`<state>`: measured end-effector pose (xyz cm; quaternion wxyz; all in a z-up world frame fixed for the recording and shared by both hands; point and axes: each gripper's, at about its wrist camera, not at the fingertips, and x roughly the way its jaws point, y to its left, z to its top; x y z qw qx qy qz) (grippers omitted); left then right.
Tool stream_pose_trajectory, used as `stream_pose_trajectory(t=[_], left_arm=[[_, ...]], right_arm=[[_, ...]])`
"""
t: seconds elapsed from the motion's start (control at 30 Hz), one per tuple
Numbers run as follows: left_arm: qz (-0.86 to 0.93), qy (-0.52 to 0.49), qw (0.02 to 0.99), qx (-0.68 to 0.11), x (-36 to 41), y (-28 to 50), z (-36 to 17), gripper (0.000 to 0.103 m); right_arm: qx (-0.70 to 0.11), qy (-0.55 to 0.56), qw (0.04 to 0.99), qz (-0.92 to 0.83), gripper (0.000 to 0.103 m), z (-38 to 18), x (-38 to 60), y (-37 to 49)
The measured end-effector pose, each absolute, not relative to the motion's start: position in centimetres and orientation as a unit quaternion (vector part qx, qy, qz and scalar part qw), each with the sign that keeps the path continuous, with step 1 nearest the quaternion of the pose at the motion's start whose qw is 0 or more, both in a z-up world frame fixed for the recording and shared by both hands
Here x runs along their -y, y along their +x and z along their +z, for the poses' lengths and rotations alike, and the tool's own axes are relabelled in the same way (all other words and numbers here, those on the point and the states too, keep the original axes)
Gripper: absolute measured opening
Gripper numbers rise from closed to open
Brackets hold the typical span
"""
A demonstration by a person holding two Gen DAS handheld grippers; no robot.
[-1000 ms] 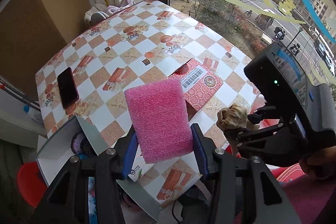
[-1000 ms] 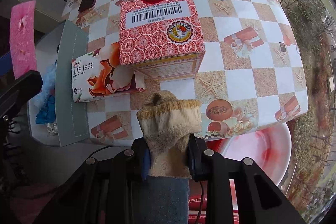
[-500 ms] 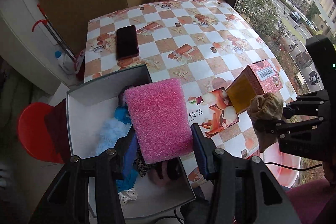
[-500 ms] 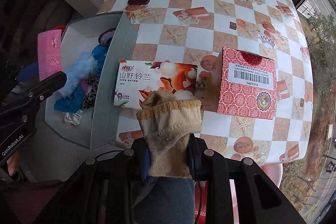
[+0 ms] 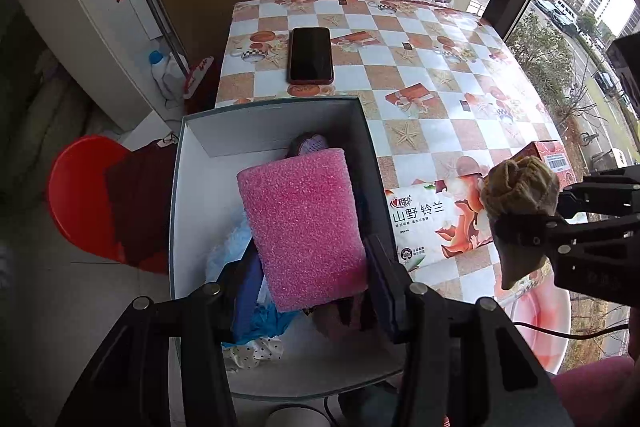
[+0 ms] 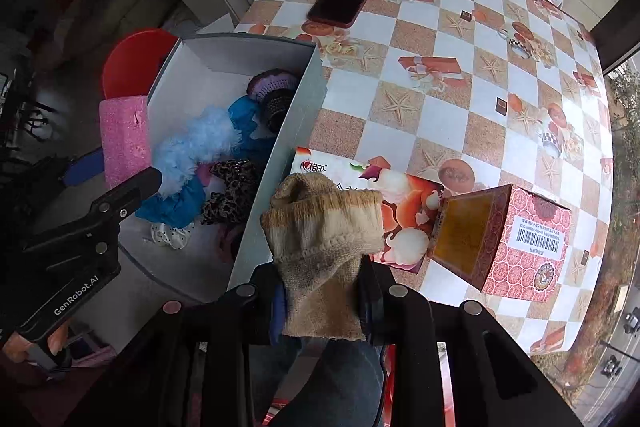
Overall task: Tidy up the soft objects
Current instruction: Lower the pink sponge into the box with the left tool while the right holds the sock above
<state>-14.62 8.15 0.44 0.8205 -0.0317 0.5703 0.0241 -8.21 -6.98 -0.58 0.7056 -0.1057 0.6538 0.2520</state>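
The left gripper (image 5: 310, 277) clamps a pink sponge (image 5: 302, 231) above the grey box (image 5: 176, 195). Just right of that box, the right gripper (image 6: 322, 297), nearly closed, pinches a beige sock (image 6: 324, 239).

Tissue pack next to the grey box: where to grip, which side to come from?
Grip the tissue pack across its short width near the middle, coming from above. It lies flat on the table; one end sits close to the grey box wall and the red carton crowds the other, so the ends are blocked.

One sponge (image 5: 304, 231), one sock (image 6: 324, 239) (two boxes (image 6: 504, 239))
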Motion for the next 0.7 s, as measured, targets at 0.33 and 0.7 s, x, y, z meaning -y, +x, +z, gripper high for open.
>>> stream_pose_trajectory(t=[0.33,0.7], left_arm=[[0.035,-0.045,0.819,-0.571,-8.8,-14.7,0.1,0.053],[0.05,-0.057,0.815,-0.574,-10.0,-15.1,-0.3,0.053]], right_arm=[[-0.642,-0.126,0.7,0.287,0.03,0.2,3.2,-8.5],[-0.645,-0.137,0.693,0.293,0.03,-0.2,2.5,-8.3]])
